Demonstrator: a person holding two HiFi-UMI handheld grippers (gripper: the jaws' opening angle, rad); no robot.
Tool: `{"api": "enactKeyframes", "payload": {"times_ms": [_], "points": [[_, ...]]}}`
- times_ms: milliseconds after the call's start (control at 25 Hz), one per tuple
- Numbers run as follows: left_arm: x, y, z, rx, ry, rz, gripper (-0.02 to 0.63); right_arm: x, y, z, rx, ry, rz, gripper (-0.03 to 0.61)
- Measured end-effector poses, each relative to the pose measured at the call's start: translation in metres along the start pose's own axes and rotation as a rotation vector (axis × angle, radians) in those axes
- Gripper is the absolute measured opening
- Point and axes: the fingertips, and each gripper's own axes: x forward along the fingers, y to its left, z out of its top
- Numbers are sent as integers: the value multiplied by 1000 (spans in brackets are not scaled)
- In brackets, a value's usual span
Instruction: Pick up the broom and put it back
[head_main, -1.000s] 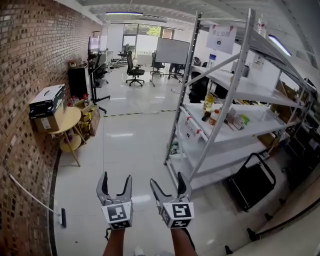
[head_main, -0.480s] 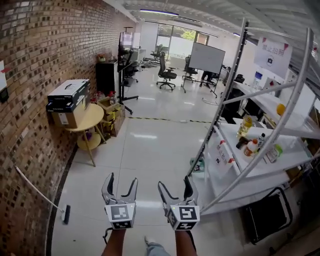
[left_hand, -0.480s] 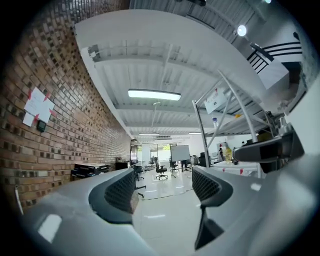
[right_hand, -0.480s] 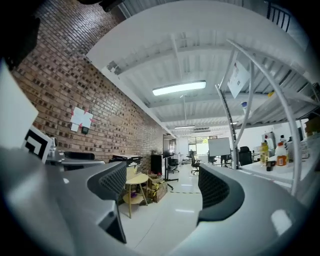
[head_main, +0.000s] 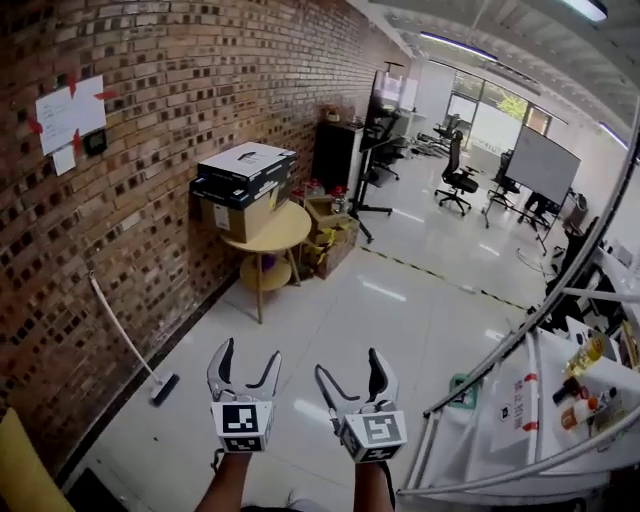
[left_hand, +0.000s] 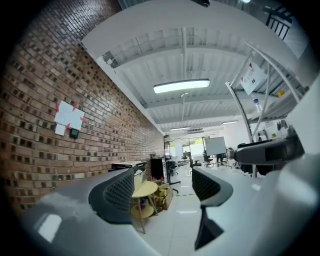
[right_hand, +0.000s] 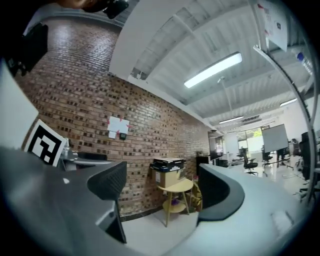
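Task not started. My left gripper (head_main: 248, 353) and right gripper (head_main: 348, 364): jaws wide apart, holding nothing. Broom (head_main: 128, 338) leans on brick wall (head_main: 200, 120), well apart from both. Pickup and return left.

The right claw (right_hand: 161, 192) is seen with its jaws spread apart, nothing between them. Beyond, a round yellow bench (right_hand: 176, 186) carrying stacked boxes (right_hand: 167, 170) is set against a brick wall (right_hand: 90, 115), with white paper (right_hand: 118, 126) pinned above.

At eight o'clock in the head view, the broom (head_main: 163, 389) is too small to show bristles; a yellow object (head_main: 20, 465) beyond it is cut off at the corner.
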Motion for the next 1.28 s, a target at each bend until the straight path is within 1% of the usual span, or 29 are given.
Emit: {"api": "enactKeyframes", "payload": {"times_ms": [120, 240, 320, 480, 560, 640, 760, 880, 1080, 1120, 1160, 1240, 1280], "points": [[-9, 40, -18, 11, 61, 113, 368, 43, 29, -12, 2, 19, 140, 446], [-34, 91, -29, 19, 102, 242, 369, 83, 77, -24, 5, 32, 277, 445], [-55, 132, -33, 23, 109, 342, 370, 108, 120, -33, 0, 36, 375, 446], [-100, 216, -38, 23, 99, 541, 368, 150, 222, -46, 12, 26, 601, 446], [-121, 248, -36, 24, 86, 621, 369, 165, 261, -47, -8, 15, 689, 446], [-141, 274, -29, 30, 73, 672, 368, 174, 295, -39, -28, -1, 741, 446], [-179, 314, -22, 32, 54, 762, 368, 185, 348, -25, -26, -31, 820, 445], [-221, 352, -28, 13, 51, 857, 368, 191, 408, -26, -32, -36, 910, 446], [-264, 394, -55, -70, 83, 919, 362, 186, 478, -52, -38, 16, 1029, 437], [-272, 399, -58, -76, 81, 939, 361, 186, 489, -56, -46, 26, 1054, 436], [-278, 403, -58, -77, 73, 959, 347, 187, 498, -59, -49, 31, 1073, 436], [-286, 415, -56, -65, 50, 998, 323, 197, 514, -60, -43, 30, 1096, 434], [-288, 422, -54, -54, 46, 1014, 321, 204, 521, -58, -35, 25, 1102, 434]]}}
